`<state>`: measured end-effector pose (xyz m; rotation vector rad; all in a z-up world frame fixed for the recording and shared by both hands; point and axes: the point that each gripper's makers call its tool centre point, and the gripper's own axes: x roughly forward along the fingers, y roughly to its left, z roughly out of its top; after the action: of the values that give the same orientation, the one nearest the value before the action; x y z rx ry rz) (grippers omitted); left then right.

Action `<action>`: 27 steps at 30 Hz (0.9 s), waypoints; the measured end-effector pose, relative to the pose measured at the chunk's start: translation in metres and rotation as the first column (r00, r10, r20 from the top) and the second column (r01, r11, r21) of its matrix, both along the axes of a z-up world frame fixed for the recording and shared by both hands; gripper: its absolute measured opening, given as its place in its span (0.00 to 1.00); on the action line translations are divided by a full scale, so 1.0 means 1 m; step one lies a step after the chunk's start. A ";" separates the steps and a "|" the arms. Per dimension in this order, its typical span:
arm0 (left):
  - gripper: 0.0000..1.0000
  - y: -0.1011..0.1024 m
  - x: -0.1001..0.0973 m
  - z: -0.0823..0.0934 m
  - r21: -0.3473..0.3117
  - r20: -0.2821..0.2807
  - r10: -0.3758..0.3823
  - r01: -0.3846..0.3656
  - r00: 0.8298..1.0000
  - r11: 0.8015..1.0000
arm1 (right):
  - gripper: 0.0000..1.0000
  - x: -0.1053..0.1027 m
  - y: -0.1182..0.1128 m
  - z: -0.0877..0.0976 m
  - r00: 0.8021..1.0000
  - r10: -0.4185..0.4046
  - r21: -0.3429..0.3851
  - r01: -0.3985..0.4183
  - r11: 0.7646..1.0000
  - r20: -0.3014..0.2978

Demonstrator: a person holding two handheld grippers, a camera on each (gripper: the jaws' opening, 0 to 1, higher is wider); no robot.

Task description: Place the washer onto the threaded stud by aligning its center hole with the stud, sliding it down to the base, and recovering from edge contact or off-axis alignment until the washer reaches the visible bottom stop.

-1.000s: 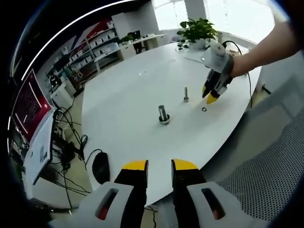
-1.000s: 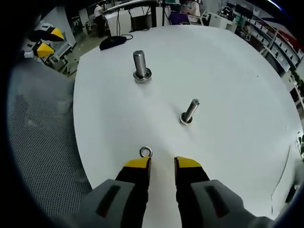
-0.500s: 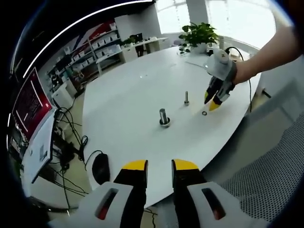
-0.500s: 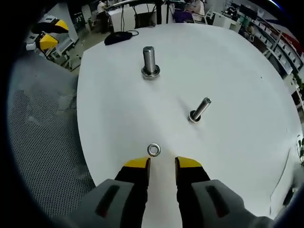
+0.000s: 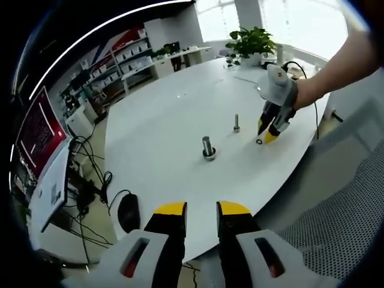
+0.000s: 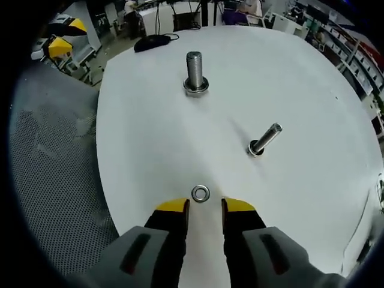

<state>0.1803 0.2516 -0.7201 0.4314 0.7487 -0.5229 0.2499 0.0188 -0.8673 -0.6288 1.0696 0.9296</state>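
right gripper [image 6: 204,207] hovers low over the round white surface [image 6: 312,90], yellow-tipped jaws parted with a narrow gap, nothing between them. the small flat silver metal washer [image 6: 200,194] lies on the surface just ahead of the jaw tips, centred on the gap and not touching either jaw. the thin silver threaded stud [image 6: 264,140] stands ahead and to the right of this gripper, well apart from the washer. the thicker grey steel bolt with a collar at its base [image 6: 195,73] stands farther ahead, roughly in line with the gripper.

left gripper [image 5: 201,209] is held off the near edge of the surface, jaws released and empty. from it the bolt [image 5: 208,147] is straight ahead, the stud [image 5: 236,123] beyond it to the right, and the washer [image 5: 258,141] farther right, at the tips of the right gripper [image 5: 267,133]. a black computer mouse [image 5: 128,212] lies ahead-left near the edge.
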 end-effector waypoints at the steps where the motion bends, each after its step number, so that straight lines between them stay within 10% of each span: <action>1: 0.17 0.000 0.000 0.000 0.002 -0.001 -0.001 0.001 1.000 1.000 | 0.24 0.000 0.000 -0.001 1.000 0.001 -0.004 -0.001 1.000 -0.001; 27: 0.17 0.001 -0.001 -0.003 0.026 -0.005 0.000 0.000 1.000 1.000 | 0.20 0.002 0.009 -0.002 0.971 0.231 -0.125 -0.237 0.964 -0.056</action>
<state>0.1794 0.2528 -0.7230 0.4538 0.7611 -0.5149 0.2521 0.0280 -0.8693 -0.8619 1.1151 1.0864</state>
